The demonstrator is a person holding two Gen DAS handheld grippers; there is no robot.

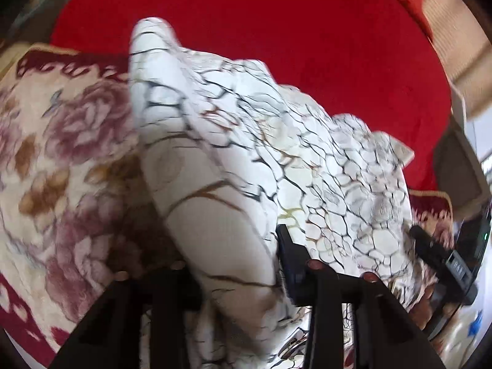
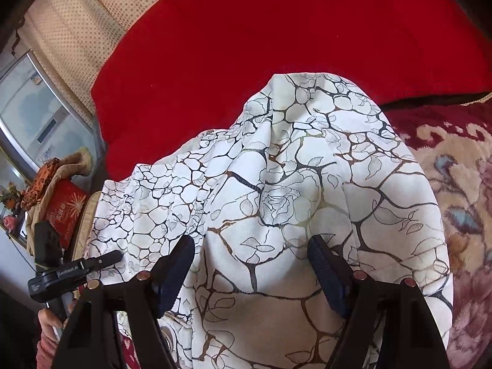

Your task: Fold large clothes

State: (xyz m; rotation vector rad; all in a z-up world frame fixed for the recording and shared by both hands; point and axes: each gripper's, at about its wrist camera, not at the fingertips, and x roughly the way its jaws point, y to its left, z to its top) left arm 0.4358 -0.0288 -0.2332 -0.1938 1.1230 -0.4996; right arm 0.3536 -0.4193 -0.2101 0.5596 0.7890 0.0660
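On left gripper (image 2: 101, 259), blurry, unreadable white lettering.

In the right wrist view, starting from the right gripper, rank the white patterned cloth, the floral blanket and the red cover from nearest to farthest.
1. White patterned cloth: bunched between the right gripper fingers.
2. Floral blanket: off to the right side, beside the cloth.
3. Red cover: beyond the cloth, across the top.

Two black angular arms with ridged dark-blue pads (image 2: 326, 272) are seen on the right gripper (image 2: 250, 264), and small round copper-coloured studs are set on its frame. At the lower left of the right wrist view, a hand (image 2: 50, 323) is seen above a pinkish-red sleeve (image 2: 46, 350).
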